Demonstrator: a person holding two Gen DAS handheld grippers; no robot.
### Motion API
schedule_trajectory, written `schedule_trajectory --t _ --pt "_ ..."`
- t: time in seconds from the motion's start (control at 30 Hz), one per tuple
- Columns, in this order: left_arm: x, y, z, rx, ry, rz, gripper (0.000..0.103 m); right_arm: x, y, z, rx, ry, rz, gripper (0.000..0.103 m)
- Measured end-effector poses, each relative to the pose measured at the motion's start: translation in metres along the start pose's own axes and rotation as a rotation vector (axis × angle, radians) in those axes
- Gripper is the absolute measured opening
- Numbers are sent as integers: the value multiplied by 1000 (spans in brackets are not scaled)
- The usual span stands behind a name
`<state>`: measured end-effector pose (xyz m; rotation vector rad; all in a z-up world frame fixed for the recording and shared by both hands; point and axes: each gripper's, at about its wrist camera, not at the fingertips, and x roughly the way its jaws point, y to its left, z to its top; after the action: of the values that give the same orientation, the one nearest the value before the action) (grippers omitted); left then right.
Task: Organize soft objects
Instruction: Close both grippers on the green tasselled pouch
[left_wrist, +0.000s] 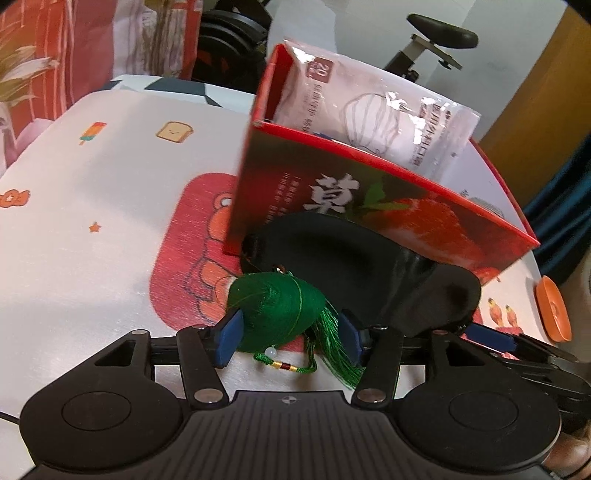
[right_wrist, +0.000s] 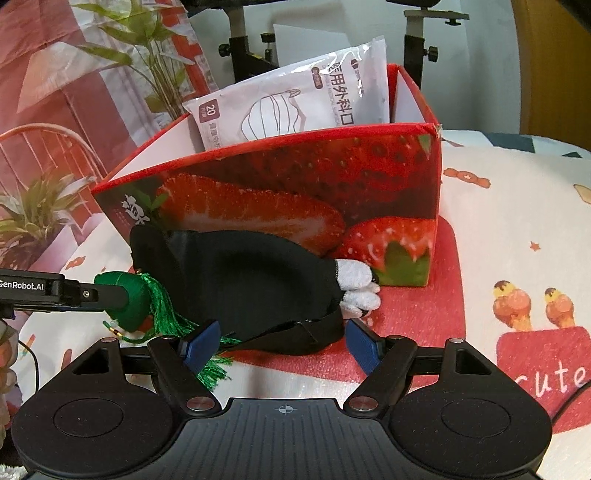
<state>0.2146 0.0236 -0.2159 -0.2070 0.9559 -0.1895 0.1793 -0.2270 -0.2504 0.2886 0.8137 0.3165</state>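
Observation:
A green thread-wrapped sachet (left_wrist: 275, 310) with a green tassel lies on the tablecloth, between the blue pads of my left gripper (left_wrist: 288, 338), which touch its sides. It also shows in the right wrist view (right_wrist: 129, 299). A black padded eye mask (left_wrist: 351, 266) with a white plush paw (right_wrist: 356, 286) leans against a red strawberry box (left_wrist: 369, 199). My right gripper (right_wrist: 282, 345) is open around the mask's black strap (right_wrist: 295, 332). A white face-mask pack (right_wrist: 295, 103) stands in the box.
The printed tablecloth (left_wrist: 92, 221) covers the table. An orange dish (left_wrist: 552, 308) sits at the right edge. A plant (right_wrist: 33, 210) and a red patterned backdrop stand beyond the table; black stands rise behind the box.

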Motion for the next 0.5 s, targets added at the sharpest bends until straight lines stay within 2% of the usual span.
schedule_trajectory --t 0.4,0.5 --pt "1 -16 -8 71 31 -58 58 -7 4 -4 -27 -7 16 70" --pt "-9 -9 -5 75 4 -53 58 -8 9 -4 -43 -7 13 70"
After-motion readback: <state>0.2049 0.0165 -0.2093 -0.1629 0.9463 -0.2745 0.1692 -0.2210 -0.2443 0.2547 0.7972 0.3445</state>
